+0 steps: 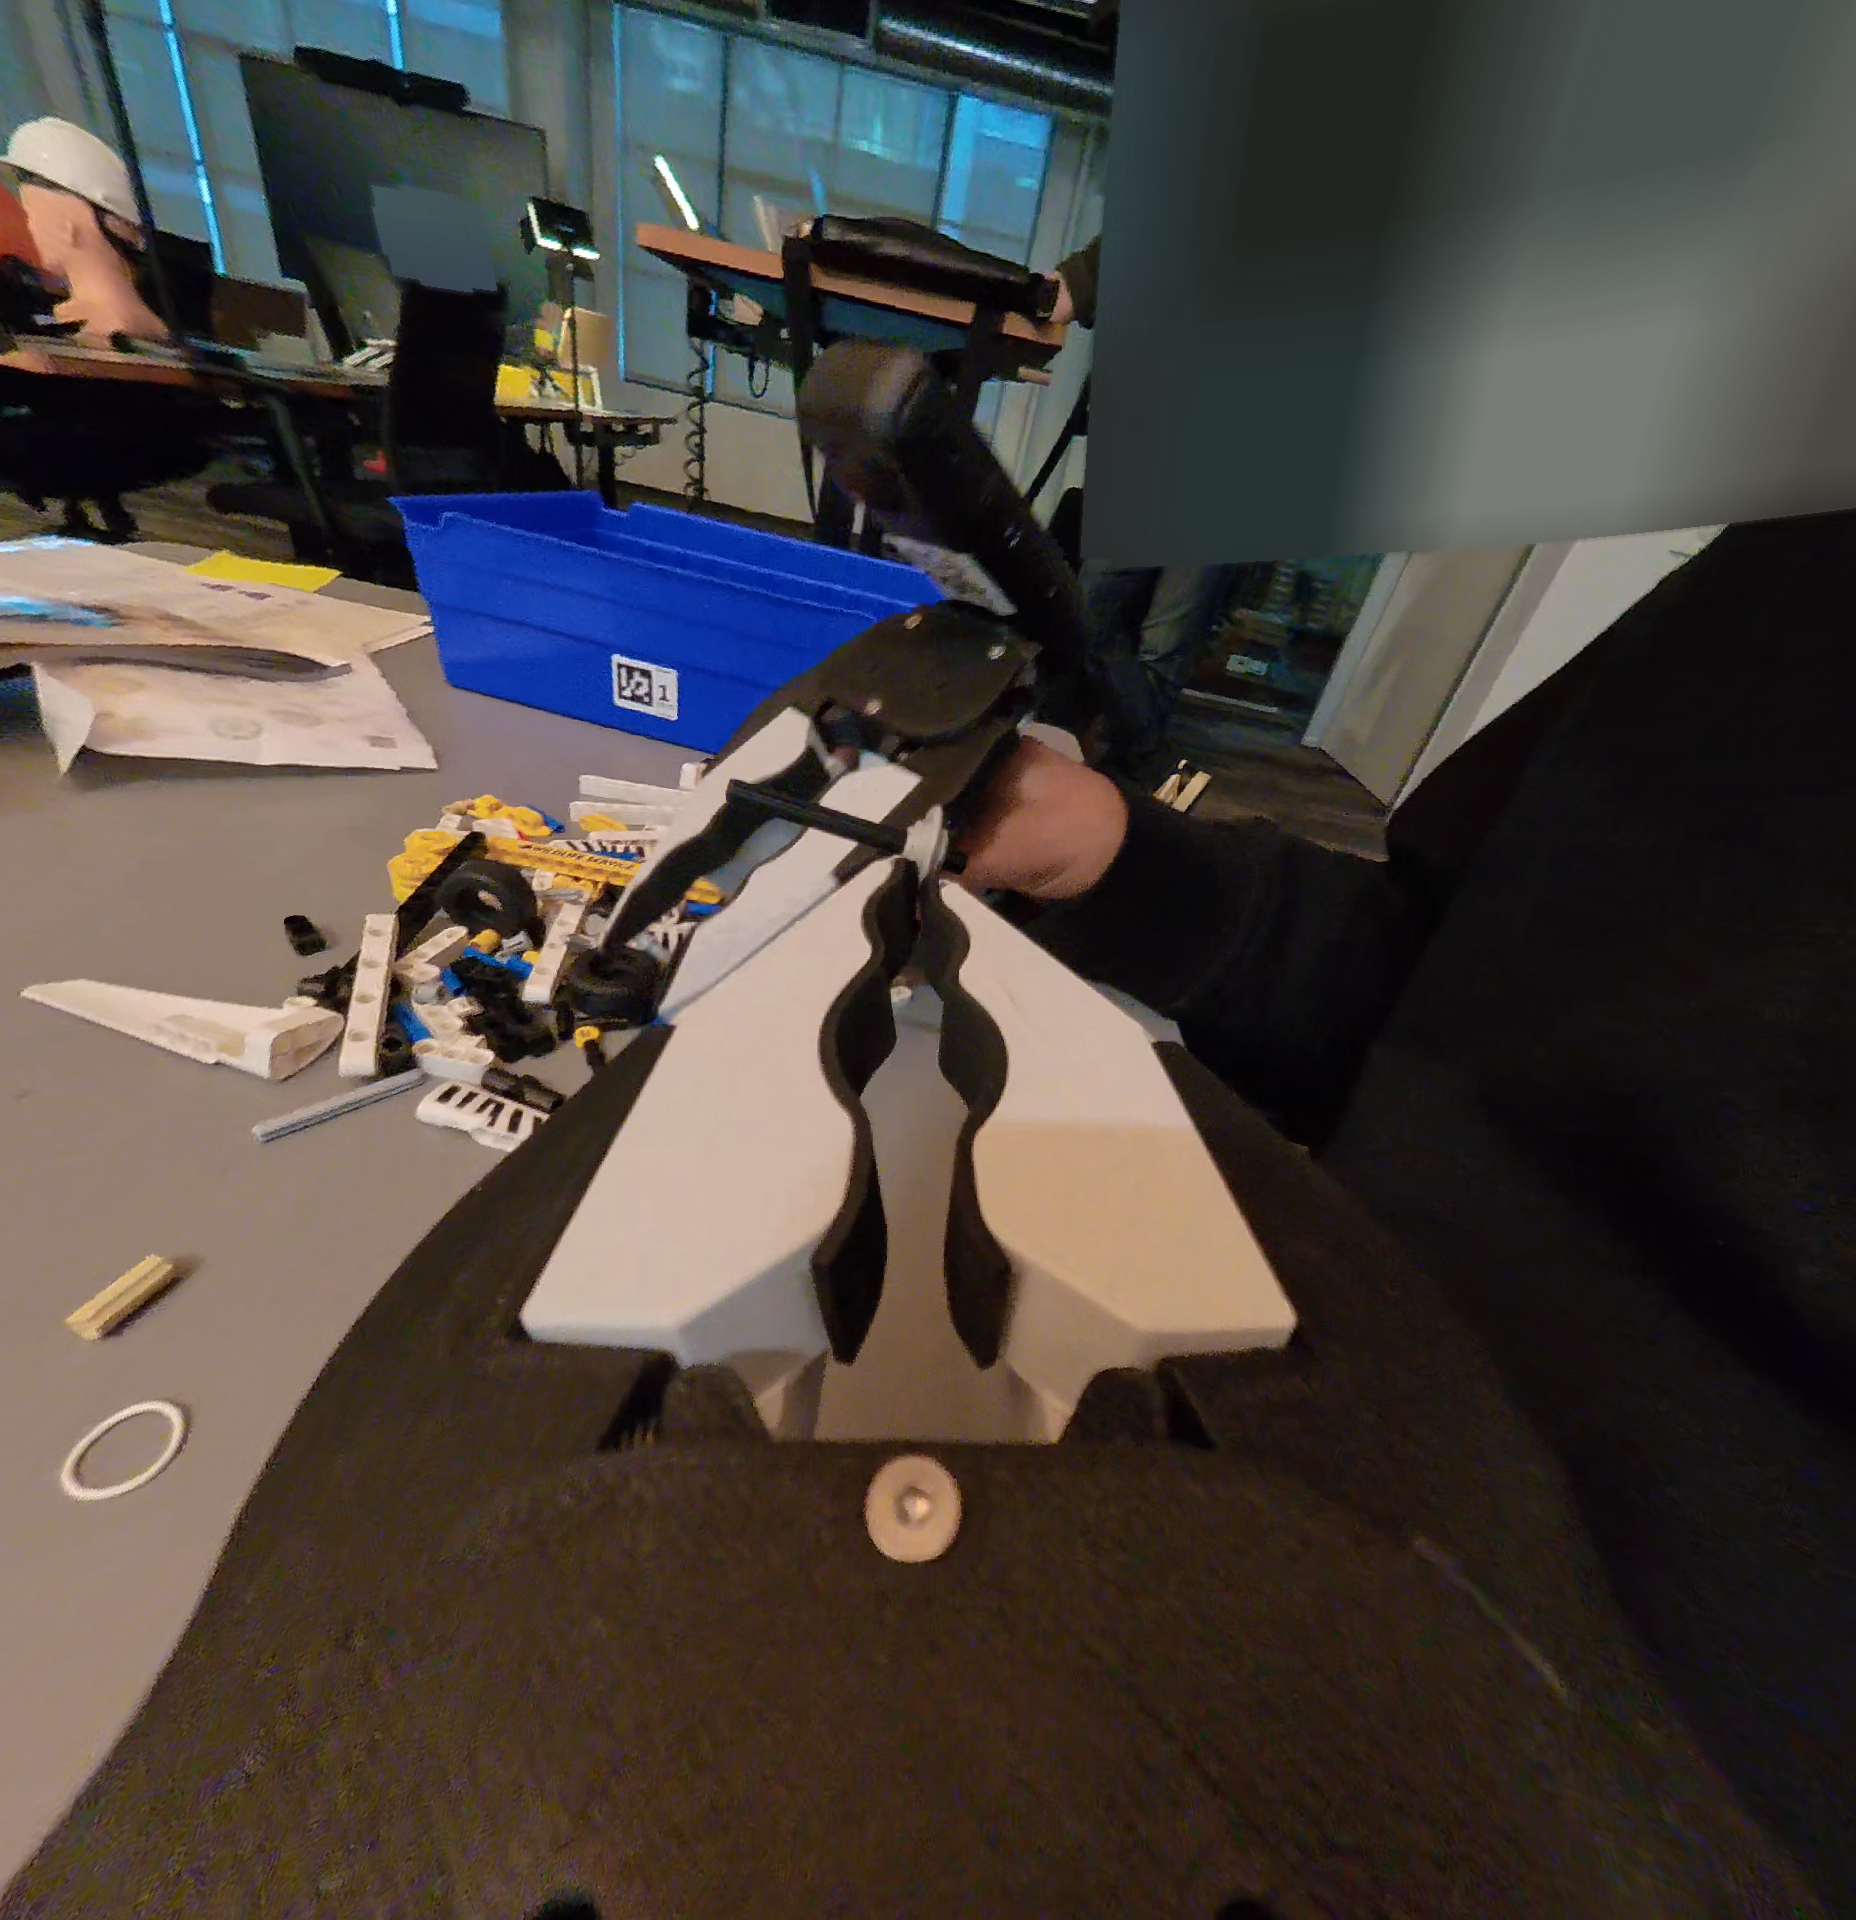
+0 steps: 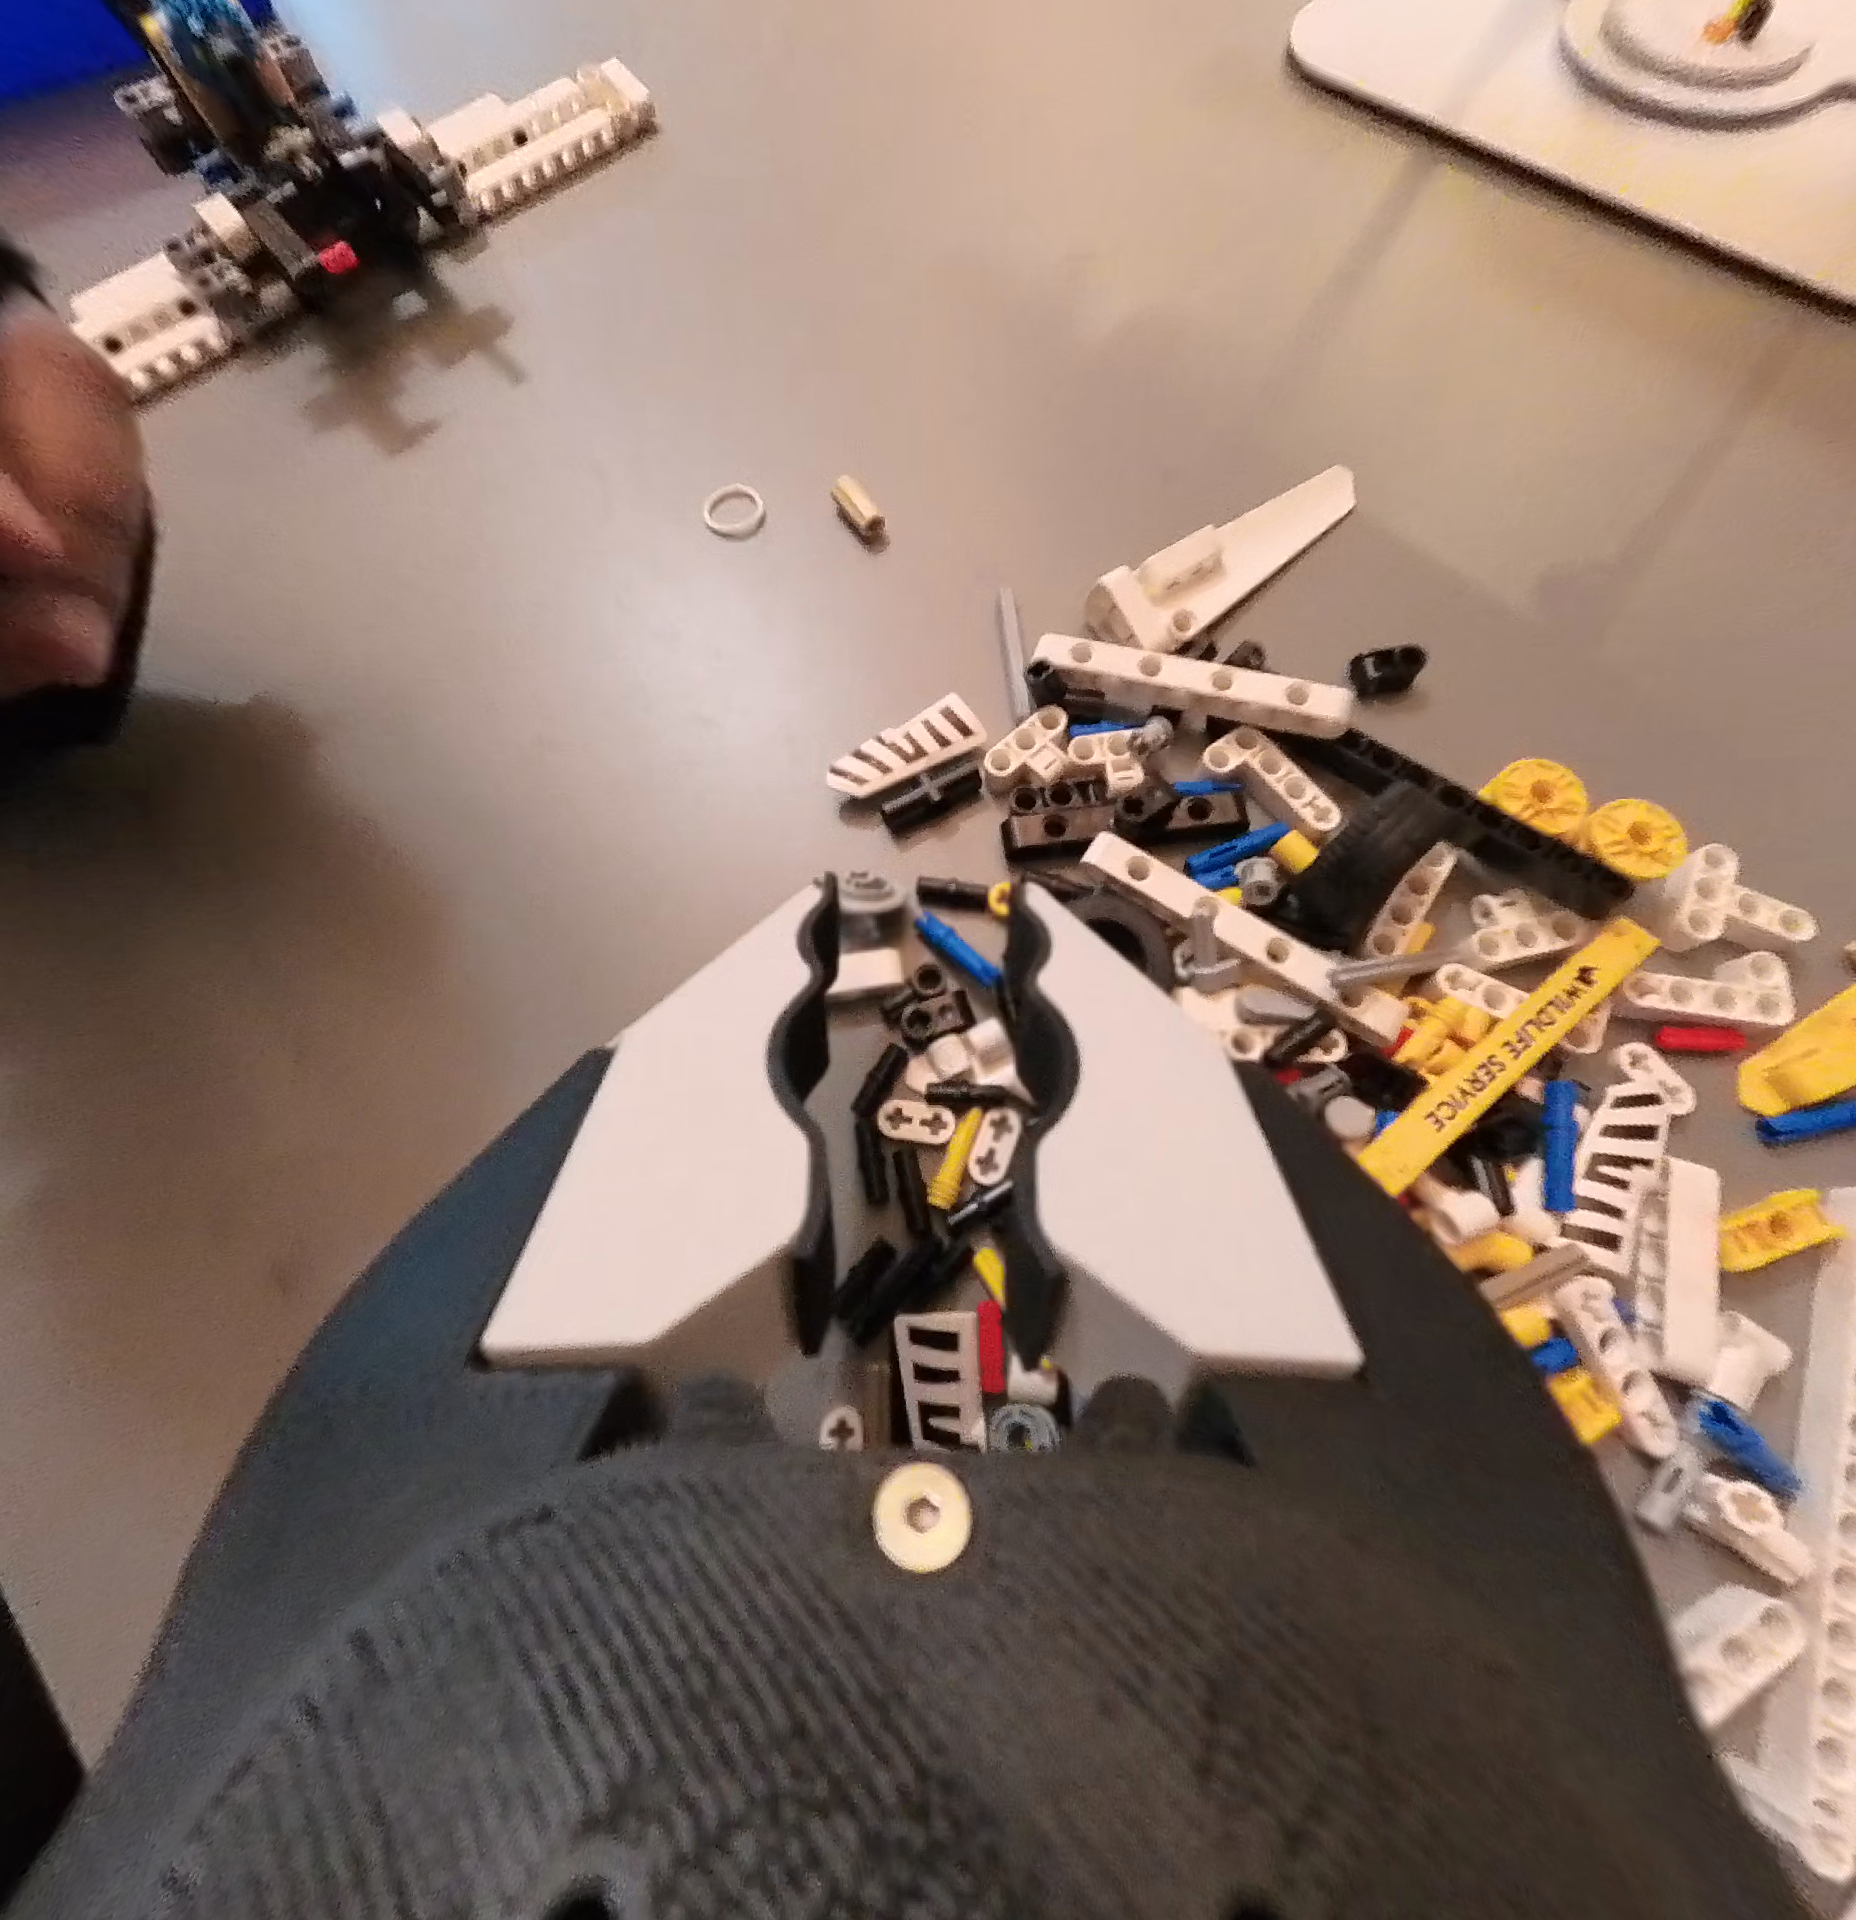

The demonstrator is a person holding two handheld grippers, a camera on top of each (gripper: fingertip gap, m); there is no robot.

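Over the grey table [image 2: 591, 727] we hold our right gripper [image 2: 919, 914], fingers spread above a pile of toy bricks [image 2: 1319, 883], our left gripper [image 1: 908, 883], fingers pinching a black rod [image 1: 830, 816].

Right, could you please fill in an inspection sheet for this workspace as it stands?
Surface: grey table, smooth, mostly bare on its left.
Things: loose pile of building pieces, white, black, yellow and blue; part-built model set apart.
Clutter: white ring, tan block, papers, blue bin, white board.
Grippers: left gripper shut on a black rod with a white collar, held in the air; right gripper open over the pile's edge, gripping nothing.
Cables: none on the table; coiled cable under a far desk.
Surroundings: office desks, windows, white hard hat.
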